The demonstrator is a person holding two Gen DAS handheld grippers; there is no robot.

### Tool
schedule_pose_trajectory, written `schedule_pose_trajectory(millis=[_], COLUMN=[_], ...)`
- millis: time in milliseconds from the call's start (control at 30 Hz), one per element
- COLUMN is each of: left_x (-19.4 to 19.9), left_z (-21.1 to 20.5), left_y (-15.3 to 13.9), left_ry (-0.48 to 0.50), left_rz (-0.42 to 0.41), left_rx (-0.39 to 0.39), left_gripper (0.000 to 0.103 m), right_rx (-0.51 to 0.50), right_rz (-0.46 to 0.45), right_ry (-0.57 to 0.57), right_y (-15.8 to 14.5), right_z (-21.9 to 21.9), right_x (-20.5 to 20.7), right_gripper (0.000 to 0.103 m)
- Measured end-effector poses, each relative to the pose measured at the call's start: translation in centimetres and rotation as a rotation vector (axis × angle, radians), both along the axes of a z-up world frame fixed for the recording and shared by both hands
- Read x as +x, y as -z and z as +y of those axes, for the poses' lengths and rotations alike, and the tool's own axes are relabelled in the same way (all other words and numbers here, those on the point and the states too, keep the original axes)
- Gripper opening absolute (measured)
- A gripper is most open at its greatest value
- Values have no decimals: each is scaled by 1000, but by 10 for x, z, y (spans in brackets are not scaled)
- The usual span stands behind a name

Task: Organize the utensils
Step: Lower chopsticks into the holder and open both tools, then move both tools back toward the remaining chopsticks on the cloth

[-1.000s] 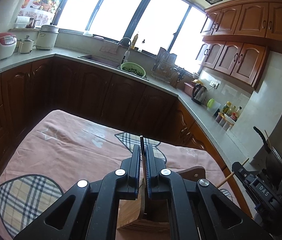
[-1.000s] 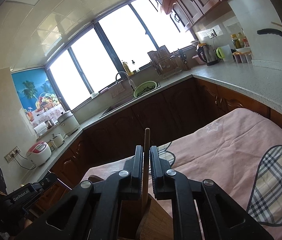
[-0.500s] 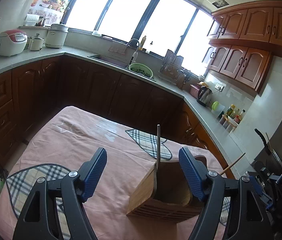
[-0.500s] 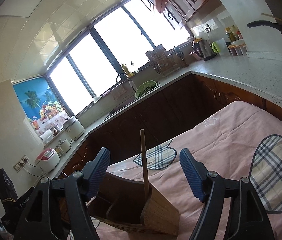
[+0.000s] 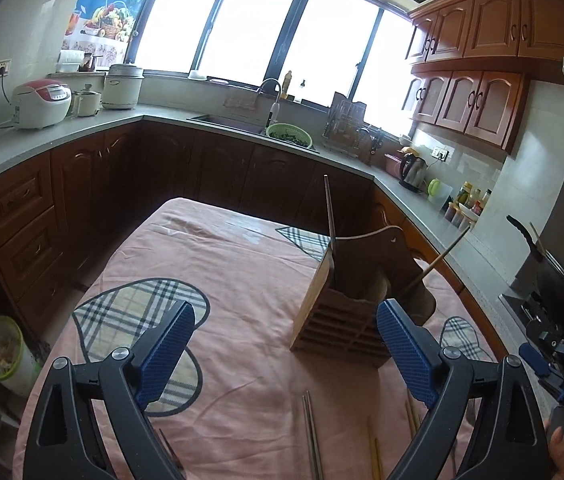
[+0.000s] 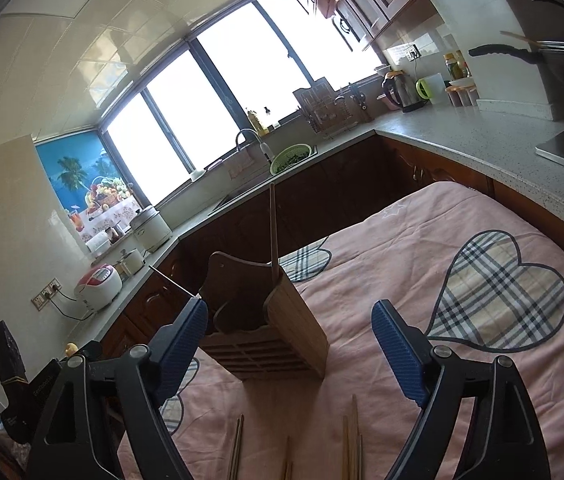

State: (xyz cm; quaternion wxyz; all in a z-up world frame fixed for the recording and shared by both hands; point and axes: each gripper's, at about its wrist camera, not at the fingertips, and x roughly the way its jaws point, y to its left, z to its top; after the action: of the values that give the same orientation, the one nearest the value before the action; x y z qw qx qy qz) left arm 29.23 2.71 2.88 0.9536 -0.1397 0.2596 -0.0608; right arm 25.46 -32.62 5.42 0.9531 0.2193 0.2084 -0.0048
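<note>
A wooden utensil holder (image 5: 342,312) stands on the pink tablecloth (image 5: 222,272); it also shows in the right wrist view (image 6: 274,328). A dark chopstick (image 5: 330,216) stands upright in its left side and a wooden chopstick (image 5: 440,258) leans out to the right. In the right wrist view the wooden chopstick (image 6: 273,228) stands upright and the dark chopstick (image 6: 172,282) leans left. My left gripper (image 5: 286,352) is open and empty, above and short of the holder. My right gripper (image 6: 290,344) is open and empty, likewise. Several loose chopsticks (image 5: 312,436) lie on the cloth near me, and they show in the right wrist view (image 6: 350,440).
Plaid heart patches (image 5: 138,312) mark the cloth. Dark wood cabinets (image 5: 94,176) and a grey counter (image 5: 66,132) ring the table, with a rice cooker (image 5: 40,104), a sink (image 5: 234,122), a green colander (image 5: 289,135) and a kettle (image 5: 412,172). A bin (image 5: 0,350) stands left.
Both grippers were shut on chopsticks over the holder; they opened, left the chopsticks standing in it, and drew back and up, so loose chopsticks on the cloth now show.
</note>
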Motion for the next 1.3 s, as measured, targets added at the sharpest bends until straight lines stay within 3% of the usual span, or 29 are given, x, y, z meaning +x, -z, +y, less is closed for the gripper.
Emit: schedule_pose_trajectory(millis=[233,367,633,1300], left_x=[-37,-49,-64,-36], left_z=[0,-3,-11,-27], left_y=[1,0,1,21], left_ry=[26,29,40,52], left_rz=[40,60,107,263], left_rx=[22,55,90,146], left_gripper=[97,102,102,101], right_rx=[-41,-92,-124,-132], right_rz=[73,98,141,194], right_ry=[-6,-9,-13,-16], right_y=[21,31,48,65], right_z=[9,16,21,18], right_x=[-35,-52,-75,-77], right_gripper=[86,92,93,93])
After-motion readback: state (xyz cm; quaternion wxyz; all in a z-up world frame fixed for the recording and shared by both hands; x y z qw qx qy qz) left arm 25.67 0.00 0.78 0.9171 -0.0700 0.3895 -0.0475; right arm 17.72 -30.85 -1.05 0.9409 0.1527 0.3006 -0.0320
